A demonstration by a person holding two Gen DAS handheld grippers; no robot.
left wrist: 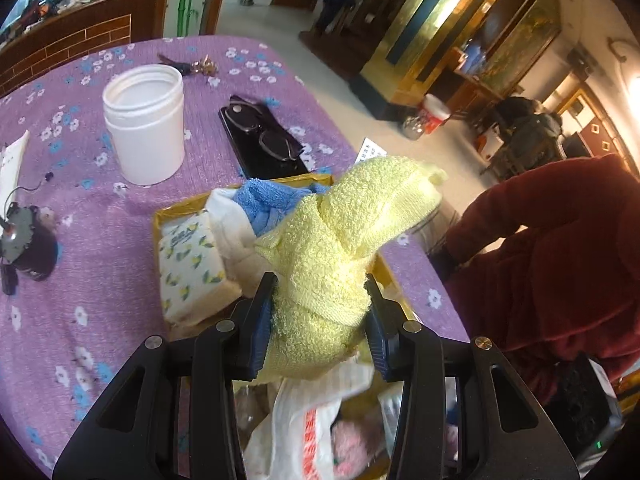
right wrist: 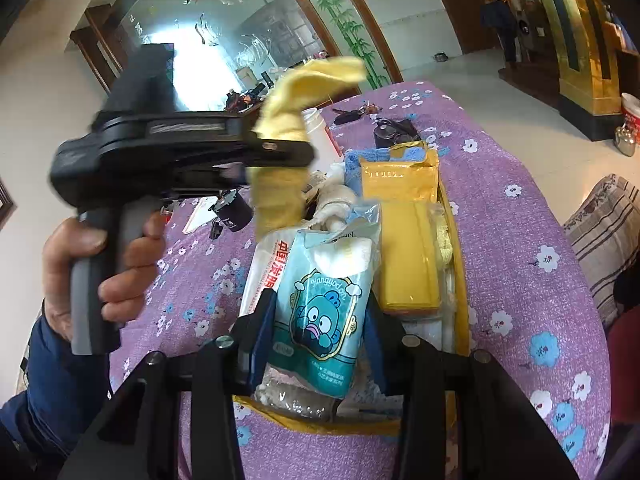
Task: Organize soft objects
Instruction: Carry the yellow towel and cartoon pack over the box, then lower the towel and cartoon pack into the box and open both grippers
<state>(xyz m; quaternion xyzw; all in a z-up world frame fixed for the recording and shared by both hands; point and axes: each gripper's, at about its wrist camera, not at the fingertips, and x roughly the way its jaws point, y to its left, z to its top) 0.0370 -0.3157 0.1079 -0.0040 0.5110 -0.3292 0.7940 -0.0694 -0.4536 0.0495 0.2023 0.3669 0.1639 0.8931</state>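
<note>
In the left wrist view my left gripper (left wrist: 320,286) is shut on a pale yellow towel (left wrist: 340,240), which bulges up and forward above the yellow tray (left wrist: 158,220). The tray holds a lemon-print tissue pack (left wrist: 188,268), a blue towel (left wrist: 264,200) and a white cloth (left wrist: 228,224). The right wrist view shows my right gripper (right wrist: 320,304) shut on a light blue wipes pack with a cartoon print (right wrist: 320,312), upright over the tray's near end (right wrist: 462,240). In that view the left gripper (right wrist: 296,152), held by a hand, crosses from the left with the yellow towel (right wrist: 308,88).
A white open jar (left wrist: 144,120), glasses on a black case (left wrist: 264,136) and a dark small device (left wrist: 28,248) stand on the purple flowered tablecloth (left wrist: 100,312). A white plastic bag (left wrist: 304,420) lies under my left fingers. A person in red (left wrist: 560,260) sits at the table's right edge.
</note>
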